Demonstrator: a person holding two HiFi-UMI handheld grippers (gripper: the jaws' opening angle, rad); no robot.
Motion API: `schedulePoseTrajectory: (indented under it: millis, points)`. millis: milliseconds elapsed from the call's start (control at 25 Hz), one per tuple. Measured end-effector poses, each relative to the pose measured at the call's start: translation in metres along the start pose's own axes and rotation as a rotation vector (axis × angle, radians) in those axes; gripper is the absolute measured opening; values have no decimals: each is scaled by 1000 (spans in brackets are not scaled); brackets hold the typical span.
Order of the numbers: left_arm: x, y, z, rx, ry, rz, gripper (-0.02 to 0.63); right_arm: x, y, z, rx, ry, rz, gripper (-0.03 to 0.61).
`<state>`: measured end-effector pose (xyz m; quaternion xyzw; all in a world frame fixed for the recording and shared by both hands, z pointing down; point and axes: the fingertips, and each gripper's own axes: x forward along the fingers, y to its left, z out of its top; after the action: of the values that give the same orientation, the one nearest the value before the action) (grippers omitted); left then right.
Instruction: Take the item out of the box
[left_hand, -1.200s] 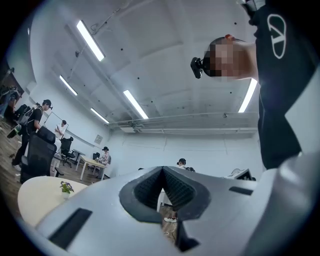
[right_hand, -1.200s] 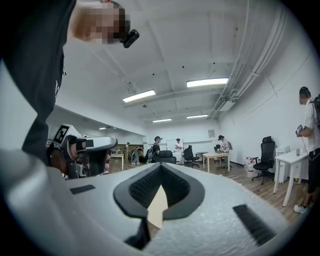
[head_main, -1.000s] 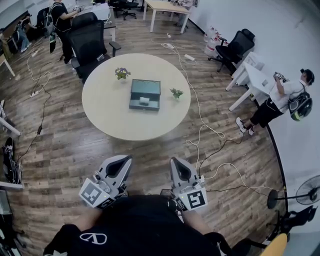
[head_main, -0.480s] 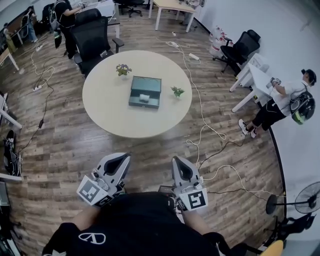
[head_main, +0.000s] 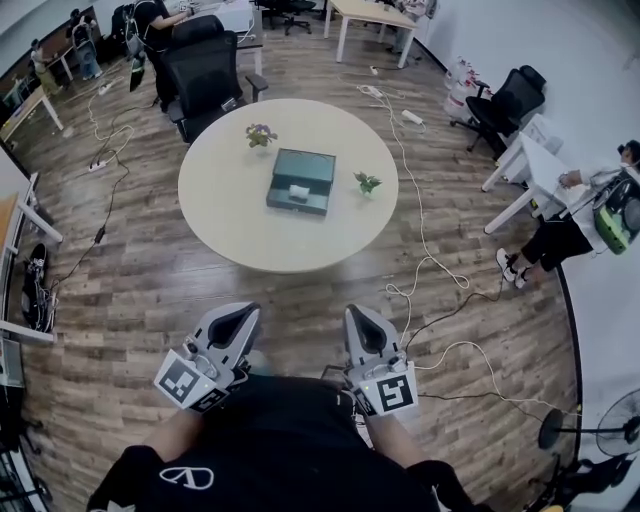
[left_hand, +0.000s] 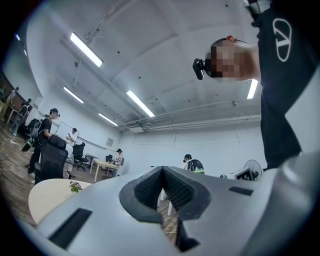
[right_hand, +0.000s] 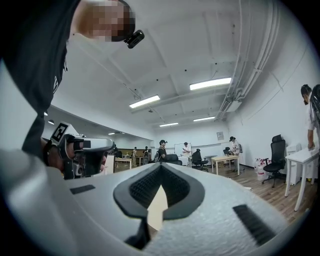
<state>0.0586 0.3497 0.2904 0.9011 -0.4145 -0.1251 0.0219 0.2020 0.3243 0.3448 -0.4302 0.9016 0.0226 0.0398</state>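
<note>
White item (head_main: 298, 191) is lying inside the teal box (head_main: 320, 166), toward its 6 o'clock side. The box is sitting open near the centre of the round table (head_main: 220, 215). Purple-flowered plant (head_main: 261, 133) is standing at the box's 11 o'clock and green plant (head_main: 368, 182) at its 3 o'clock, both apart from it. Black chair (head_main: 205, 75) is standing at the table's 11 o'clock. You are holding your left gripper (head_main: 241, 314) and right gripper (head_main: 357, 317) at the table's 6 o'clock, well apart from it, over the wood floor (head_main: 130, 290). Both are clenching on nothing, jaws together.
</note>
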Motion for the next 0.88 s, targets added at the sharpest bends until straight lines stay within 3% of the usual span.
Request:
schedulePoseTrajectory:
  millis: [440,600,880]
  points:
    - [37,17,-24,-16,25,-34,5,26,-37,-12,7,-13,5,6]
    - [69,43,-14,-4,-14,-49,5,51,-51,-15,-8,-6,-6,6]
    - [111,109,-28,-37,19,-92,5,117,-85,-29,-15,22,-43,6]
